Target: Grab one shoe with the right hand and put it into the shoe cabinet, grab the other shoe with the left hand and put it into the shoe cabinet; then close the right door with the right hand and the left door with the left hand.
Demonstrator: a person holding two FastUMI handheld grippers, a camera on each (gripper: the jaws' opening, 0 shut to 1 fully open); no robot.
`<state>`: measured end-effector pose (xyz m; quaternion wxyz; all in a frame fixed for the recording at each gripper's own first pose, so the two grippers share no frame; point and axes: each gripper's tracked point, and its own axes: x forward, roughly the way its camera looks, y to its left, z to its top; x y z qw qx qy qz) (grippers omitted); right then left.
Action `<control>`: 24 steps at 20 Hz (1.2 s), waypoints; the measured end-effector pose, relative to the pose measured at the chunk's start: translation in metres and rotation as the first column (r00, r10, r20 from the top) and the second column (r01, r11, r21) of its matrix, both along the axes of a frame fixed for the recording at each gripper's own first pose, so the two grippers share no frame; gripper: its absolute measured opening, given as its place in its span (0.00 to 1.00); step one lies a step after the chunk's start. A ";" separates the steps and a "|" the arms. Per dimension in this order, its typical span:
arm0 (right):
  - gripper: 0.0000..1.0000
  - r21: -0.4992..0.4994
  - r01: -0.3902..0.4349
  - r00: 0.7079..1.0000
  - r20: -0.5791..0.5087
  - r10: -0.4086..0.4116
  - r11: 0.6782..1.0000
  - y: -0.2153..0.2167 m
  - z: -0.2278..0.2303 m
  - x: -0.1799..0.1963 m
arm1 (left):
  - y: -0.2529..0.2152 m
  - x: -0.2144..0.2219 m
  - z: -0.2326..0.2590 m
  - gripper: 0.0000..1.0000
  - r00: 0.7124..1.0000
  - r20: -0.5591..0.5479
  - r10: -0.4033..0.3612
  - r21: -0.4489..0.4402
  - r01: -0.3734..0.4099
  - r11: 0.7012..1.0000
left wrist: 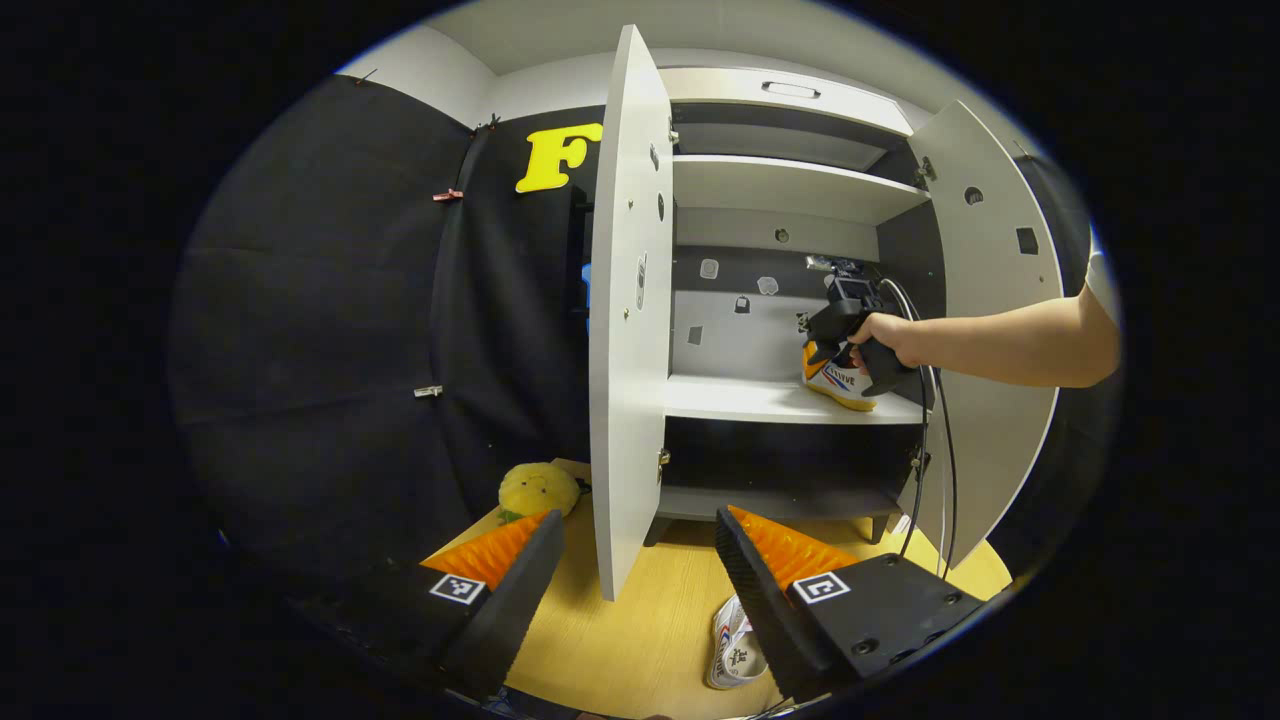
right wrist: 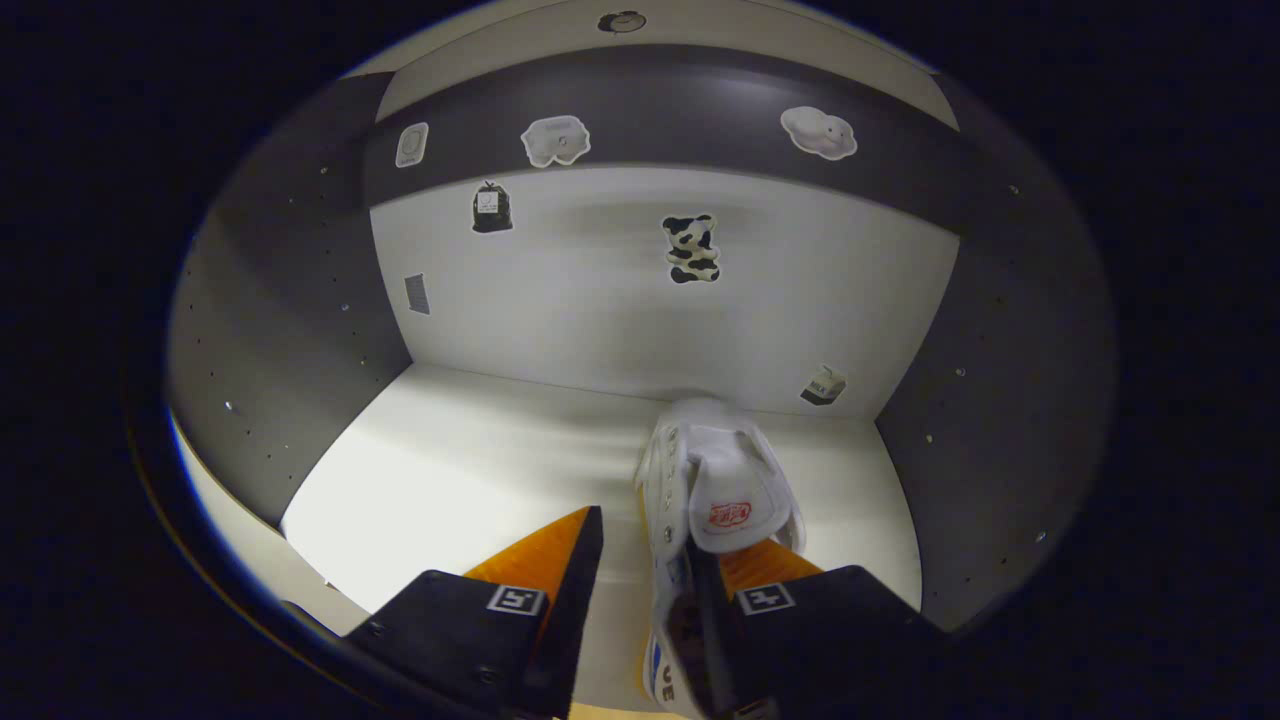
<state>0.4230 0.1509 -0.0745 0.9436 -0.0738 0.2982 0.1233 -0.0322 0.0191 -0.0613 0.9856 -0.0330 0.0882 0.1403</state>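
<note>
- Inside the shoe cabinet [left wrist: 790,400], the right gripper [right wrist: 645,575] sits low over the middle shelf [right wrist: 480,470] with the first shoe [right wrist: 715,480], a white one, resting there toe toward the back wall

- Its jaws stand apart: the right-hand finger lies against the shoe's side or reaches into its opening, while the left finger is clear of it, so the shoe looks released or nearly so, not clamped

- From the left gripper view, the person's hand [left wrist: 885,340] holds that gripper at the right end of the same shelf, the shoe [left wrist: 835,378] just below it

- The left gripper [left wrist: 640,560] hovers outside, jaws wide apart and holding nothing, above the wooden floor [left wrist: 640,640] in front of the cabinet

- The second shoe [left wrist: 735,645] lies on that floor just beside the left gripper's right finger, not yet picked up

- Both the left door [left wrist: 630,300] and the right door [left wrist: 985,330] stand wide open

- Judged from this, the first placement is about complete; still to come are the right gripper's withdrawal, the second shoe's pickup and placement, and the closing of both doors

- A yellow plush toy [left wrist: 538,490] sits on the floor left of the cabinet, apart from the work
</note>
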 end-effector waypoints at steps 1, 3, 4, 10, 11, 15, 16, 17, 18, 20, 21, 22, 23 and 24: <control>0.71 0.034 -0.014 1.000 -0.006 0.014 0.999 0.006 0.004 -0.007 | 0.001 0.000 -0.001 0.96 1.000 -0.004 -0.009 0.026 0.009 1.000; 1.00 0.041 -0.019 0.999 0.034 0.017 0.999 0.006 0.021 -0.022 | 0.008 -0.002 0.000 0.95 1.000 -0.010 -0.017 0.087 0.018 0.996; 0.99 0.036 -0.029 0.998 0.063 0.027 0.999 0.005 0.029 -0.029 | 0.009 -0.002 0.002 0.95 1.000 -0.006 -0.027 0.103 0.027 0.994; 0.99 0.104 -0.073 0.969 0.242 0.046 0.992 0.005 0.099 -0.092 | 0.000 -0.007 0.001 0.95 0.994 0.009 -0.112 0.075 0.112 0.991; 0.99 0.112 -0.077 0.962 0.270 0.044 0.991 0.002 0.108 -0.104 | -0.002 -0.007 -0.001 0.95 0.992 0.009 -0.126 0.072 0.125 0.990; 0.99 0.138 -0.078 0.922 0.386 0.019 0.987 -0.012 0.134 -0.158 | -0.007 -0.010 -0.006 0.95 0.982 0.020 -0.189 0.044 0.188 0.981; 0.99 0.138 -0.075 0.910 0.415 0.011 0.988 -0.017 0.137 -0.172 | -0.008 -0.009 -0.008 0.95 0.978 0.025 -0.207 0.036 0.206 0.978; 0.99 0.139 -0.070 0.897 0.442 0.001 0.988 -0.022 0.138 -0.186 | -0.007 -0.009 -0.009 0.95 0.974 0.028 -0.224 0.031 0.223 0.974; 0.99 0.146 -0.065 0.885 0.465 -0.010 0.987 -0.027 0.138 -0.201 | -0.007 -0.010 -0.011 0.95 0.971 0.031 -0.237 0.029 0.236 0.971; 0.99 0.161 -0.058 0.869 0.494 -0.029 0.985 -0.035 0.132 -0.229 | -0.006 -0.009 -0.017 0.95 0.966 0.031 -0.256 0.029 0.255 0.966; 0.99 0.165 -0.052 0.863 0.503 -0.039 0.985 -0.040 0.125 -0.243 | -0.005 -0.009 -0.022 0.95 0.965 0.027 -0.261 0.028 0.260 0.965; 0.99 0.170 -0.050 0.858 0.512 -0.045 0.984 -0.043 0.119 -0.257 | -0.005 -0.007 -0.028 0.95 0.964 0.023 -0.264 0.024 0.264 0.964; 0.99 0.167 -0.047 0.853 0.520 -0.048 0.985 -0.048 0.111 -0.270 | -0.006 -0.005 -0.034 0.95 0.963 0.016 -0.270 0.016 0.270 0.963; 0.99 0.162 -0.040 0.848 0.527 -0.052 0.986 -0.054 0.101 -0.282 | -0.009 -0.004 -0.041 0.95 0.961 0.009 -0.277 0.008 0.277 0.961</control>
